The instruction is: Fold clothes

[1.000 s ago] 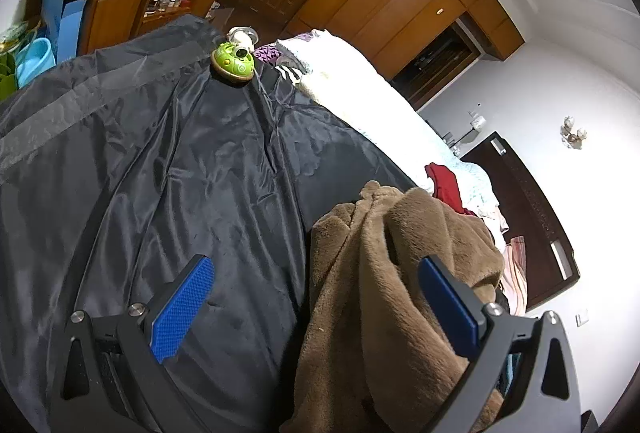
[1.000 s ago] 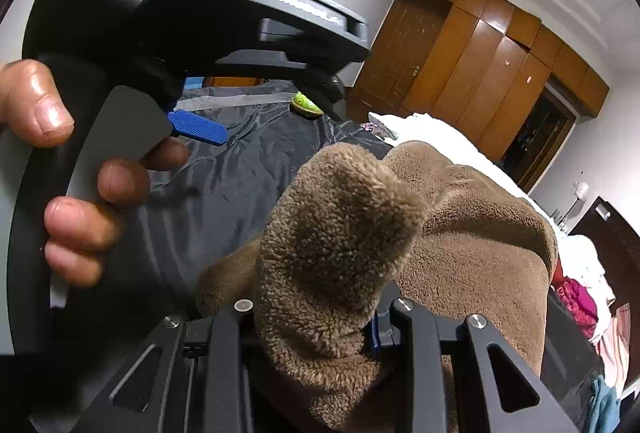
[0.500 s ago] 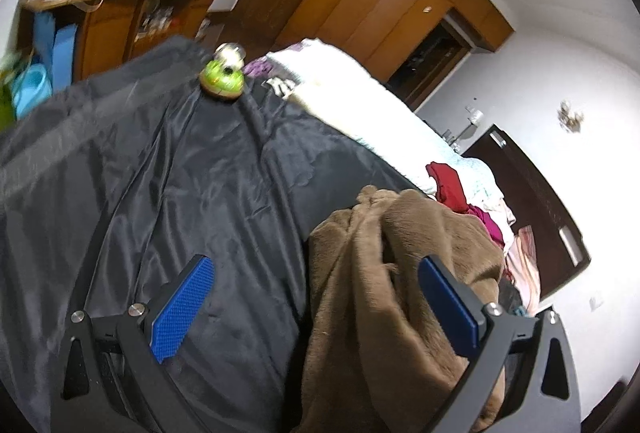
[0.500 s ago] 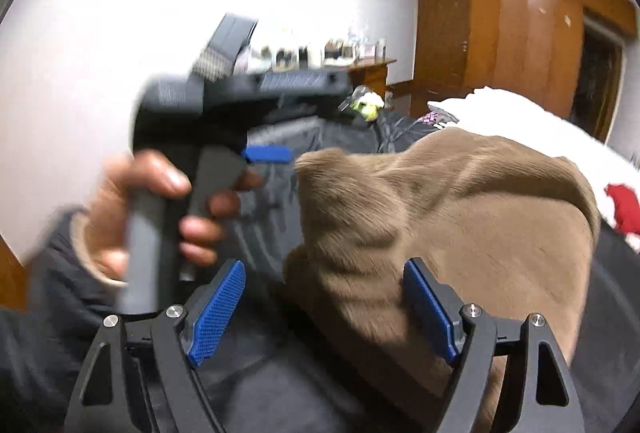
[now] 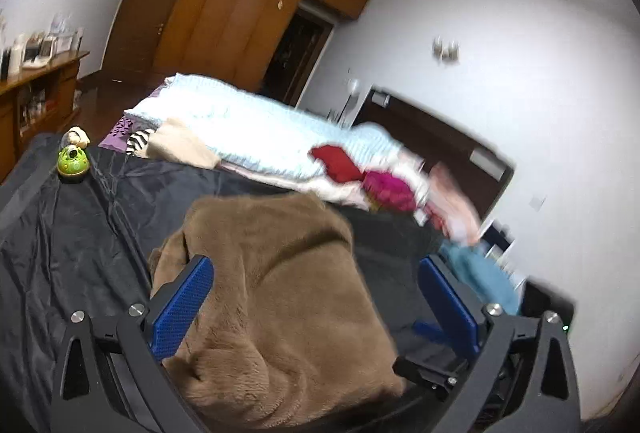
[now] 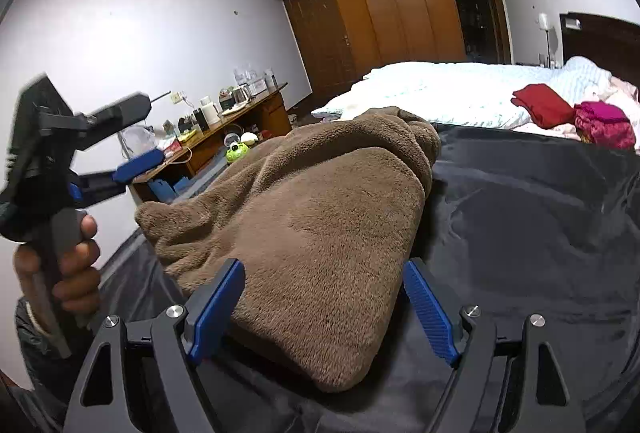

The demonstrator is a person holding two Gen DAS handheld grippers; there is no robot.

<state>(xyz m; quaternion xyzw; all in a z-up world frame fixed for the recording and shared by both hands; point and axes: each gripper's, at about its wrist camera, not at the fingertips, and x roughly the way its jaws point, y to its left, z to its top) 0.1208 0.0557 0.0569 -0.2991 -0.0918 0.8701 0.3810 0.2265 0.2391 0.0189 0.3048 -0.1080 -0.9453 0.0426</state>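
A brown fleece garment lies folded into a thick bundle on a black sheet. My left gripper is open above it; its blue pads stand wide apart on either side of the fleece without pressing it. In the right wrist view the same fleece reaches from the near edge toward the bed. My right gripper is open too, its pads clear of the bundle's near end. A hand at the left edge holds the left gripper's handle.
A green toy sits at the sheet's far corner. Behind it is a bed with a white quilt, plus a red garment and a magenta one. A teal cloth lies right. A cluttered wooden desk lines the left wall.
My right gripper let go of the raised fleece fold, opened wide and drew back; the fold now lies flat. Both grippers rolled, and the left one swung right over the garment.
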